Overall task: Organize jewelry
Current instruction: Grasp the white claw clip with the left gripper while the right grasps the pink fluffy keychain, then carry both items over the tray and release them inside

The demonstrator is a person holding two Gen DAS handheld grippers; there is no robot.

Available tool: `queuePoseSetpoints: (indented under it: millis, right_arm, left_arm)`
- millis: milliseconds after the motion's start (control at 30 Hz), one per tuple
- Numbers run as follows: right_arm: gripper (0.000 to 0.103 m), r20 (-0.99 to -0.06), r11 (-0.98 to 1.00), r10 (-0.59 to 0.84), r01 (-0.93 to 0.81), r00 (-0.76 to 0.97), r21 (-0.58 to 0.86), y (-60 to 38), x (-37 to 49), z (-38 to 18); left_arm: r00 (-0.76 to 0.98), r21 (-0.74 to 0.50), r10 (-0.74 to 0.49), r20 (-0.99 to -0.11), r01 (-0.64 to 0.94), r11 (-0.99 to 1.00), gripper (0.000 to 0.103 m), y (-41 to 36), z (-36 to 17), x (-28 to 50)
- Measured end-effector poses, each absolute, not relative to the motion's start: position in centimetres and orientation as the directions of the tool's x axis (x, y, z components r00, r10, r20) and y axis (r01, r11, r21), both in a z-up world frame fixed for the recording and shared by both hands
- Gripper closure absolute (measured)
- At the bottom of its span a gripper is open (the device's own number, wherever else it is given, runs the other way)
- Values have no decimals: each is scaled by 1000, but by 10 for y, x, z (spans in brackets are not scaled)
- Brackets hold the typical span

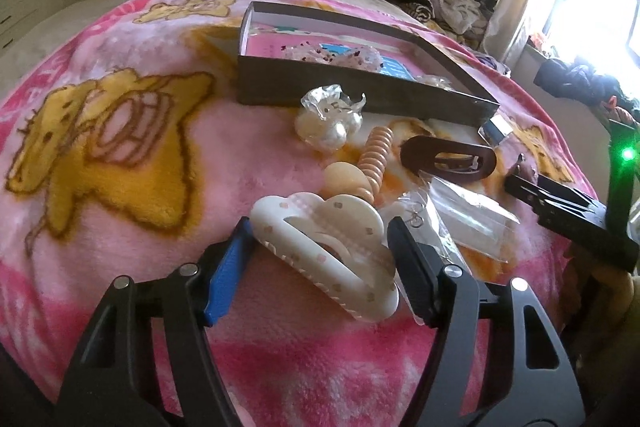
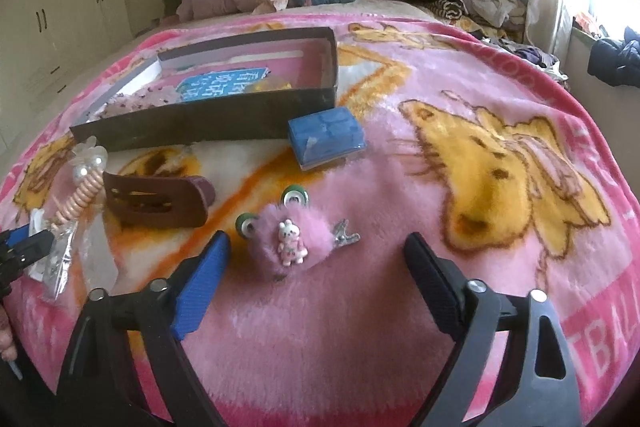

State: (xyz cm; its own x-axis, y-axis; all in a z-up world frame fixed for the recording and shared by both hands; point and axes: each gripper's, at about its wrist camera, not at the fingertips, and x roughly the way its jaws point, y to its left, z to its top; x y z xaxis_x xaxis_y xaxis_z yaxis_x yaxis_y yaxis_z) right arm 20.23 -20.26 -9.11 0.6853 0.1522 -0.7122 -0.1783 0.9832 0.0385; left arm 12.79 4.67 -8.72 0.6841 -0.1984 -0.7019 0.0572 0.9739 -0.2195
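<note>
The left gripper (image 1: 320, 251), angled downward, has jaws partly spread. The right gripper (image 2: 316, 263), angled downward too, gapes wider, gripping nothing.

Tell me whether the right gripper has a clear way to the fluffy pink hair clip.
Probably yes. The right gripper is open, and the fluffy pink hair clip lies just ahead between its fingers on the blanket, with nothing over it.

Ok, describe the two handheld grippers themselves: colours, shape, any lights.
Both are black plastic with two wedge-shaped fingers, triangular cut-outs and round silver pivot pins. The left gripper and the right gripper each carry one bright blue textured pad and one dark pad. A green light glows on the right gripper's body, seen from the left wrist.
</note>
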Motion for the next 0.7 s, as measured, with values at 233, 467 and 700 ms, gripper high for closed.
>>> queuePoseSetpoints:
  millis: [233, 467, 700]
  right_arm:
    - [60, -700, 978, 184, -196, 690, 64, -207, 201, -91]
    - [61, -670, 974, 225, -193, 708, 123, -217, 188, -81]
    - [61, -644, 968, 252, -196, 723, 158, -222, 173, -67]
  left_arm:
    - [693, -209, -201, -692, 74, 975, 44, 45, -77, 122]
    - [719, -211, -210, -662, 90, 973, 44, 43, -62, 120]
    - [734, -204, -221, -642, 114, 972, 44, 33, -52, 121]
